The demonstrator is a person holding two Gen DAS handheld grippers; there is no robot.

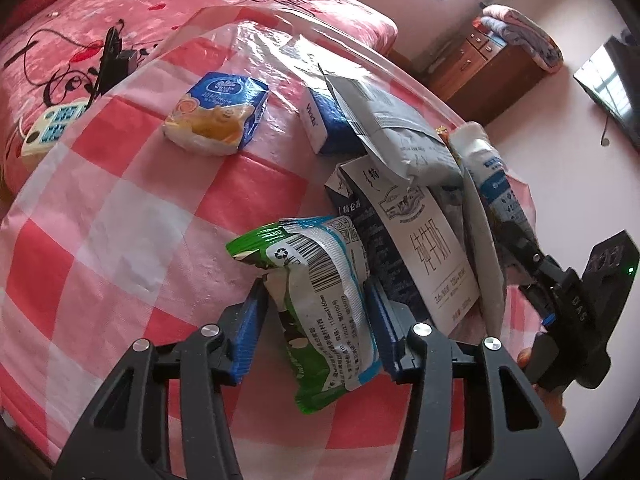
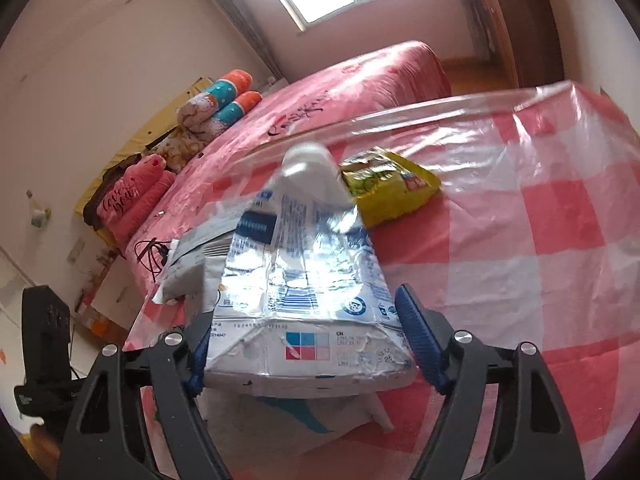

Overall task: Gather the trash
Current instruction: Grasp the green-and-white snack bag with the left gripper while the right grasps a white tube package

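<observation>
Tissue pack (image 1: pixel 218 114) lies on the tablecloth (image 1: pixel 120 220), left of the box (image 1: pixel 320 120)

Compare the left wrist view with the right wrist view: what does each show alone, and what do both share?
Left wrist only: the left gripper closed on a green wrapper, plus a blue tissue pack. Right wrist only: a yellow snack bag and rolled bedding. Both: the flattened milk carton between the right gripper fingers, the checked tablecloth and the pink bed.
</observation>
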